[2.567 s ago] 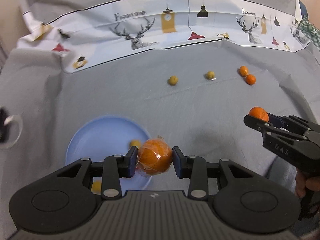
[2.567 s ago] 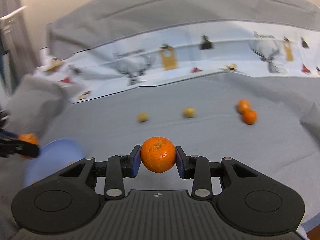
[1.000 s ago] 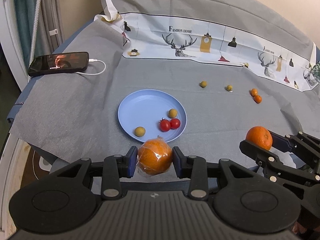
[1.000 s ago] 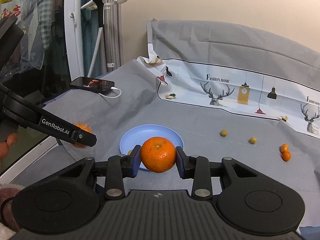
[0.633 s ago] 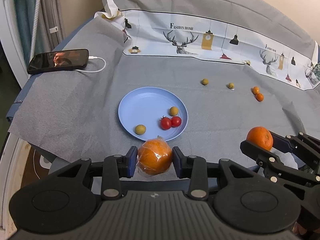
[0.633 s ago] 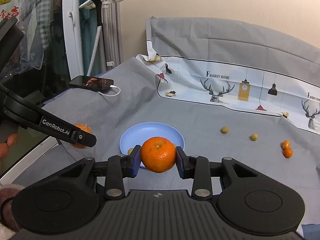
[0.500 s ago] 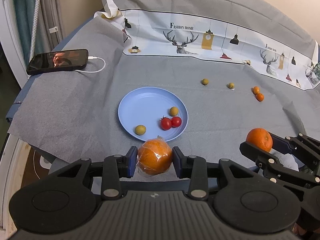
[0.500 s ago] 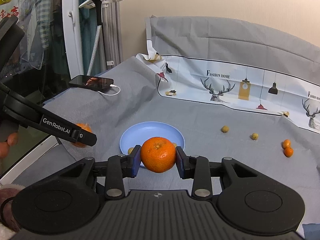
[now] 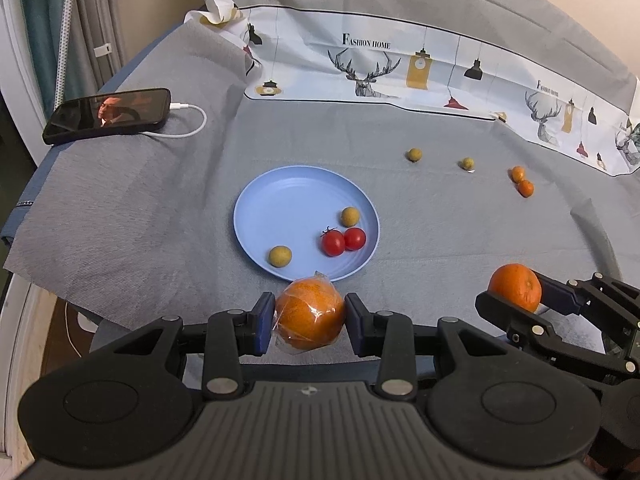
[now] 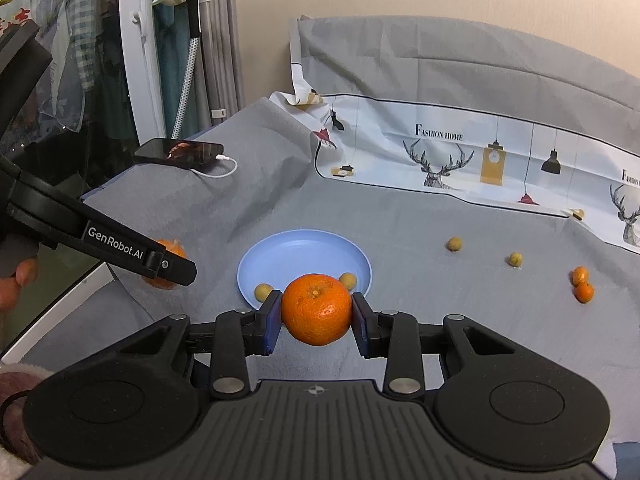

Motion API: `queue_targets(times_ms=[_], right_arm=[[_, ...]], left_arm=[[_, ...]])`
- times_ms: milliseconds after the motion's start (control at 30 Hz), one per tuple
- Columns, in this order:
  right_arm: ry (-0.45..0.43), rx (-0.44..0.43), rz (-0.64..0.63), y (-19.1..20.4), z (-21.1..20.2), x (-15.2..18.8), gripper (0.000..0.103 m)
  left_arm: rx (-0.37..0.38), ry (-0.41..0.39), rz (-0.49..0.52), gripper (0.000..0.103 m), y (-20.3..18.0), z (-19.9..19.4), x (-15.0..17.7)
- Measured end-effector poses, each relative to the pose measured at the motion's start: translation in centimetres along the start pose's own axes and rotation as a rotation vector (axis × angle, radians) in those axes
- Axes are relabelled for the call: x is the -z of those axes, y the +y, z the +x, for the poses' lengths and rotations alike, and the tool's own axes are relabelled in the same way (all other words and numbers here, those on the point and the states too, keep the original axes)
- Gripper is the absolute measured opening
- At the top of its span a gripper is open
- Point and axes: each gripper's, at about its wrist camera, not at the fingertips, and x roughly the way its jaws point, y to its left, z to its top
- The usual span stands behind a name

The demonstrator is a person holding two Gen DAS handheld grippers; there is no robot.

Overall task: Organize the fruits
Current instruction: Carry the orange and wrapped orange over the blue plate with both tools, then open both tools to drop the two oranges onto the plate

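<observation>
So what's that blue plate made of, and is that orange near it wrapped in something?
The blue plate looks like matte plastic: even colour, soft sheen, faint ridges; ceramic is possible. The orange in the left gripper seems wrapped in thin clear film, crinkled and glinting, with a twisted tip on top.

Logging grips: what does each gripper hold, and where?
Left gripper: plastic-wrapped orange, gripped at its sides. Right gripper: bare orange, gripped at its sides.
</observation>
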Motion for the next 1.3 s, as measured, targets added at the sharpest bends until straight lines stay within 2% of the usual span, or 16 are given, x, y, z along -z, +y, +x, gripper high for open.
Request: queue_targets(times_ms=[500,900,1300], right_arm=[[0.075,-0.001,0.018,-0.5,4.6,-0.5,0.038],[0.133,-0.025,0.005,-0.7,12.8,-2.5,0.038],[0.182,-0.013,-0.017,-2.2,21.5,-3.7,0.038]], left_arm=[[0.001,0.050,0.001,0.041,0.8,4.4,-2.7],[-0.021,0.108,0.007,0.041,2.2,11.8,-6.9],[-0.057,0.152,0.011,0.041,3.6,19.2,-10.3]])
